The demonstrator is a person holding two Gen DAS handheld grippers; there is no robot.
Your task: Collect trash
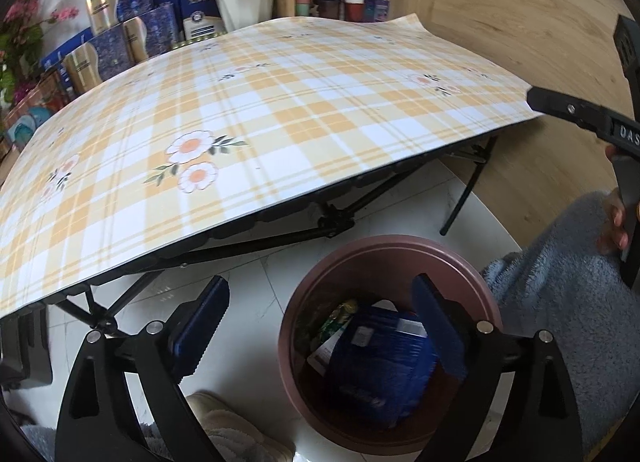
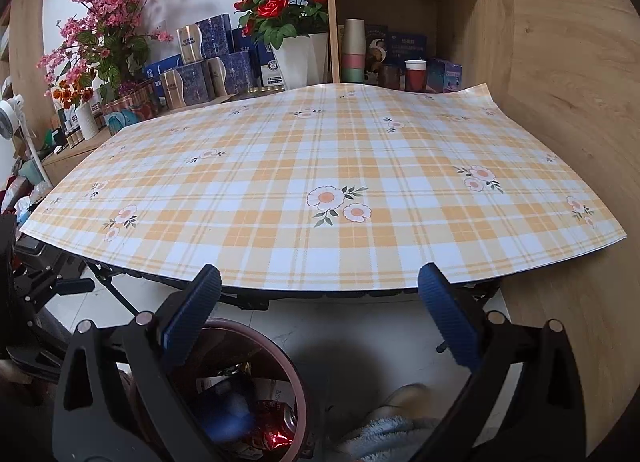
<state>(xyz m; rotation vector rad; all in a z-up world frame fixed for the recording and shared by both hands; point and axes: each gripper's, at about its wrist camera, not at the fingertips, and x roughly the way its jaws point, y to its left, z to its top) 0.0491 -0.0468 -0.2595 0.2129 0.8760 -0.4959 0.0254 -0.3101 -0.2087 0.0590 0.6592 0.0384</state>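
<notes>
In the left wrist view, the surface (image 1: 248, 102) with its yellow plaid, flower-printed cover fills the upper left and centre of the frame. Below it, the left hand-held gripper (image 1: 320, 326) has its jaws wide apart with nothing between the pads. To the right of centre, at the bottom, a brown trash bin (image 1: 400, 254) stands on the white floor beside the surface. Inside it lie a blue package (image 1: 380, 366) and a green wrapper (image 1: 340, 316). At the right edge, a hand (image 1: 616, 222) in a grey fleece sleeve holds the other tool.

In the right wrist view, the right hand-held gripper (image 2: 320, 322) also stands apart and empty. The bin (image 2: 280, 358) sits at the lower left, with a red can (image 2: 276, 426) visible inside.
</notes>
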